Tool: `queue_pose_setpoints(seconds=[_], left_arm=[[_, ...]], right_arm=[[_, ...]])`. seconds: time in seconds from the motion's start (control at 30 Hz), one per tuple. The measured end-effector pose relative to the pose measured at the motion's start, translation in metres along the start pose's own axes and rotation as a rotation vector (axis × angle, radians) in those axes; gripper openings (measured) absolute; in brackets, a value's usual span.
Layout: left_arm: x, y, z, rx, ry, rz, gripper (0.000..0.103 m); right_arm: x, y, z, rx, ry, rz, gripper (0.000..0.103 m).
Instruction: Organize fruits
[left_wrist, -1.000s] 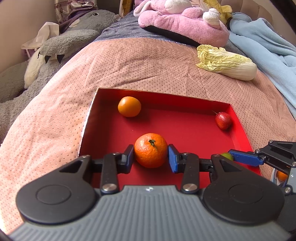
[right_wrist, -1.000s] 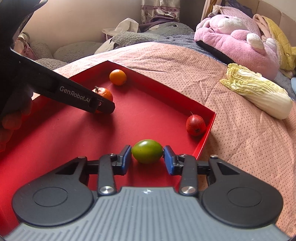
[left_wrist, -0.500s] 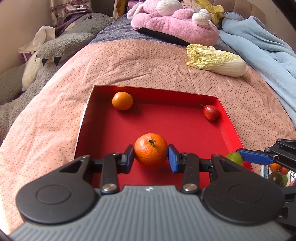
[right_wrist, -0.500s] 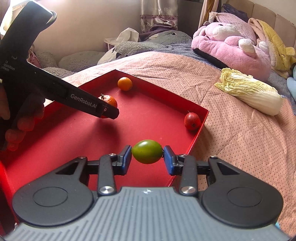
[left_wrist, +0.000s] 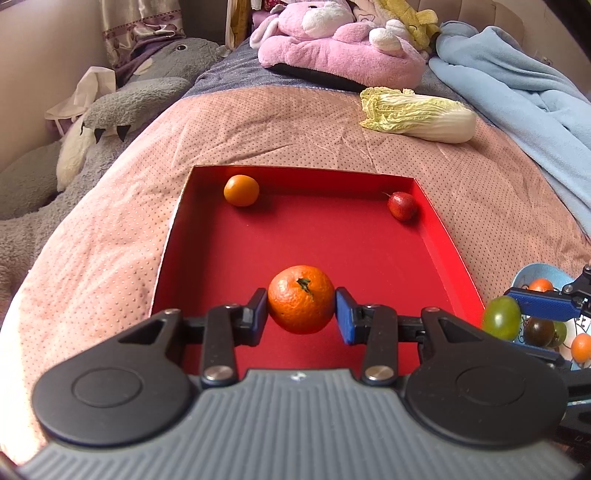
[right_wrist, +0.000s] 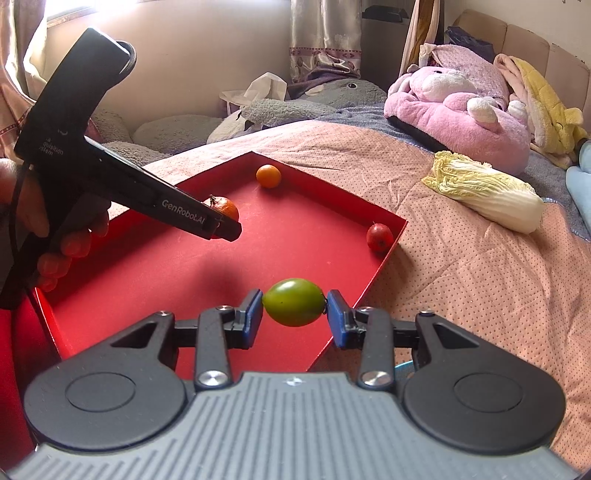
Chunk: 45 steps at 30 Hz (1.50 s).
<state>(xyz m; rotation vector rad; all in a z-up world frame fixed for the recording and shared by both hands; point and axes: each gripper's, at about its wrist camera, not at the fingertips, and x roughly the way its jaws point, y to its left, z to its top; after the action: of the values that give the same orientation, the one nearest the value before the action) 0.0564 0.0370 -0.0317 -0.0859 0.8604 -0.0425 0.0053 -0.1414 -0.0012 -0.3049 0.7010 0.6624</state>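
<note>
From my seat I see a shallow red cardboard tray (left_wrist: 439, 236) lying on a pink dotted bedspread (left_wrist: 258, 125), with a pale yellow-green napa cabbage (left_wrist: 417, 114) beyond its far rim, a pink plush rabbit (left_wrist: 340, 48) behind that, a grey plush creature (left_wrist: 147, 92) off to one side and a crumpled light-blue blanket (left_wrist: 517, 85) on the other. Inside the tray, a small smooth orange fruit (left_wrist: 241, 190) sits near one far corner and a small red fruit with a stem (left_wrist: 402, 205) in the other; neither lies in my way. My left gripper (left_wrist: 301, 312) is clamped on a dimpled orange tangerine (left_wrist: 301, 299), green stem scar facing up, held clear above the tray floor near its front edge. My right gripper (right_wrist: 294, 314) is clamped end to end on a glossy green oval tomato (right_wrist: 293, 302), hanging over the tray's side rim. Just beside that rim I can see a light-blue bowl (left_wrist: 535, 271) already holding several small orange, dark and green fruits. In the right wrist view a person's hand (right_wrist: 48, 221) grips the black handle of the left tool, which crosses above the tray.
</note>
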Motion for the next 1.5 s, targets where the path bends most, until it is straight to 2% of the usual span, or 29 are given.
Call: queue_pose_setpoints(seconds=[0.63,1.17,1.5], left_arm=[[-0.033,-0.054,-0.026,0.094,-0.046,-0.027,0.042],[-0.045,-0.122,-0.035,0.182,-0.053,-0.137,0.042],[-0.042,-0.175,-0.047,0.25,-0.031,-0.226,0.042]], right_arm=[[-0.078,-0.043,-0.061,0.087,-0.014,-0.088,0.044],[-0.12,-0.082,-0.119,0.173,0.021,-0.167,0.044],[-0.128,-0.099,-0.129,0.206,0.019,-0.2,0.044]])
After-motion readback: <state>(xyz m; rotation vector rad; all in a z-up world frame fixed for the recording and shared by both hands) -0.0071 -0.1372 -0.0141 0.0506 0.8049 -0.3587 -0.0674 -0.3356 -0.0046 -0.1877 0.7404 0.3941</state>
